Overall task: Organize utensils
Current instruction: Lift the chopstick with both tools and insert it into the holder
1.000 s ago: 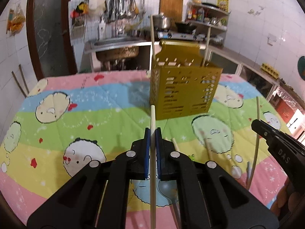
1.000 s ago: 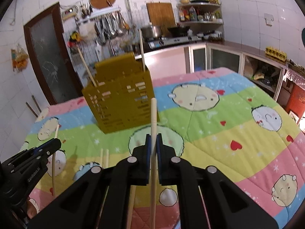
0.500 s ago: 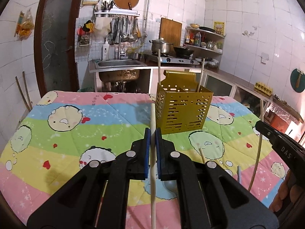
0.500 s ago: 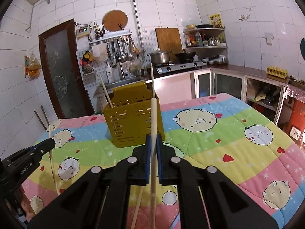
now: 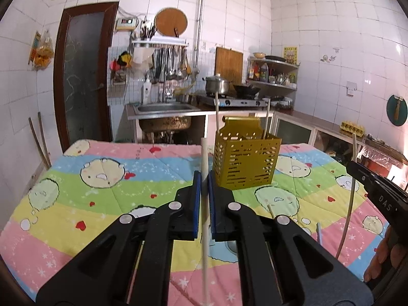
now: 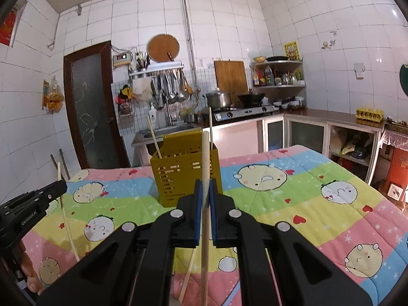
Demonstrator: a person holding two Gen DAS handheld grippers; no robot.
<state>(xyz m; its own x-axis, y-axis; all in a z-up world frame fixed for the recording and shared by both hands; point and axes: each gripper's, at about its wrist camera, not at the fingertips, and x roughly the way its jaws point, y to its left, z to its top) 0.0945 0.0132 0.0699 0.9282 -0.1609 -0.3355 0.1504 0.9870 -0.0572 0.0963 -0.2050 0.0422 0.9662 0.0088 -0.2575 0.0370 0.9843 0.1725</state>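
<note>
My left gripper (image 5: 204, 178) is shut on a pale chopstick (image 5: 204, 158) that stands upright between its blue pads. My right gripper (image 6: 205, 187) is shut on a wooden chopstick (image 6: 205, 158), also upright. The yellow perforated utensil holder (image 5: 246, 163) stands on the table ahead of both grippers and holds two upright chopsticks; it also shows in the right wrist view (image 6: 183, 176). The right gripper shows at the right edge of the left wrist view (image 5: 377, 191), and the left gripper at the left edge of the right wrist view (image 6: 33, 204). Both are raised above the table.
The table wears a colourful cartoon quilt (image 5: 107, 193). A loose chopstick (image 6: 187, 278) and a spoon (image 5: 232, 244) lie on it below the grippers. A sink (image 5: 163, 108), a stove with a pot (image 5: 216, 85) and shelves stand behind.
Both grippers have risen and tilted up with their chopsticks. The utensil holder now looks smaller and farther, and more of the kitchen wall shows.
</note>
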